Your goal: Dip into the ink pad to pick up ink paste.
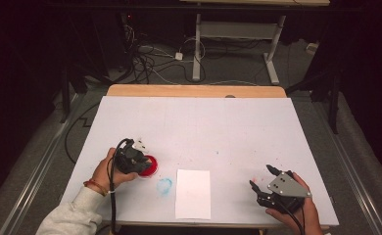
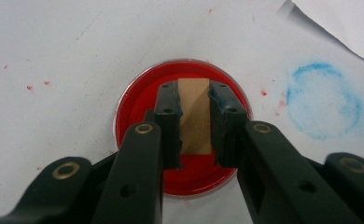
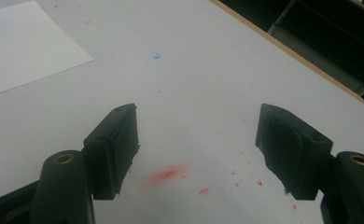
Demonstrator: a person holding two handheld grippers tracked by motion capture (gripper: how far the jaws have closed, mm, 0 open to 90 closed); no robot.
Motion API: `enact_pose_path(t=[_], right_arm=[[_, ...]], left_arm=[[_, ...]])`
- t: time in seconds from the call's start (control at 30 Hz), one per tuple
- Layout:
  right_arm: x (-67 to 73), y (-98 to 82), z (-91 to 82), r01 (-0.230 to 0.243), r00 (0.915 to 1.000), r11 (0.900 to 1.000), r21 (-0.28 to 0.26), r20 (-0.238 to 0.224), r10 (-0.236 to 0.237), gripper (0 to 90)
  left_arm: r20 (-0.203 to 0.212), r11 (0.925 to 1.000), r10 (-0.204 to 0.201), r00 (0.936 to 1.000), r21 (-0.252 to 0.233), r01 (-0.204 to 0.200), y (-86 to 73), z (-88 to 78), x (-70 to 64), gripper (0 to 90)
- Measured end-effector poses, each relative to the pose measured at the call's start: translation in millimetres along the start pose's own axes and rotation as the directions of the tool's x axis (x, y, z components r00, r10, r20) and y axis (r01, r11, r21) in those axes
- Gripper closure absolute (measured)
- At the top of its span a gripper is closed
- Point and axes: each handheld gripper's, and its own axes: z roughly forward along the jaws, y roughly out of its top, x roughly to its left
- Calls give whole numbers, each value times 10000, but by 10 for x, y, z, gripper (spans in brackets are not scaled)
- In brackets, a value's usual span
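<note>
A round shallow dish of red paint (image 2: 185,128) sits on the white table cover (image 2: 77,56); the high view has the dish (image 1: 150,165) at the front left. My left gripper (image 2: 195,116) is shut on a small tan wooden block (image 2: 195,116), held upright over the red paint with its lower end down toward the paint. In the high view the left gripper (image 1: 130,159) hangs right above the dish. My right gripper (image 3: 198,149) stands open above the table with nothing between its jaws; it rests at the front right (image 1: 262,183).
A blank white paper sheet (image 1: 193,193) lies at the front centre. A blue ring-shaped paint mark (image 2: 322,100) lies between dish and sheet. Red smears (image 3: 168,173) dot the cover under the right gripper. The wooden table edge (image 1: 194,90) runs along the far side.
</note>
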Motion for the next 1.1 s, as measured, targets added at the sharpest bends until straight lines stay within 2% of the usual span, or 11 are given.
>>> enact_pose_path(t=[0.23, 0.63, 0.77, 0.9, 1.03, 1.1], right_arm=[[33, 25, -38, 145, 9999, 9996, -240, 18, -145, 299], [30, 14, -30, 129, 9999, 9998, -177, -8, -129, 299], [44, 20, -23, 163, 9998, 9997, -163, -63, -164, 300], [42, 21, -22, 142, 9999, 9998, -159, -49, -142, 299], [38, 21, -15, 136, 9999, 9998, -147, -85, -137, 299], [36, 21, -7, 148, 9998, 9998, -118, -92, -149, 299]], left_arm=[[-30, 10000, -49, 10000, -44, 49, -8, 6, -5, 737], [-157, 10000, -9, 9999, -51, 8, -12, 16, -23, 737], [-37, 9999, -99, 9999, -132, 98, -21, 18, -6, 737], [-295, 10000, 78, 9995, 25, -77, 3, 17, -44, 737], [-316, 9996, 165, 9994, 244, -157, 52, -14, -49, 737], [-306, 9997, 194, 9993, 121, -190, 81, -75, -67, 737]])
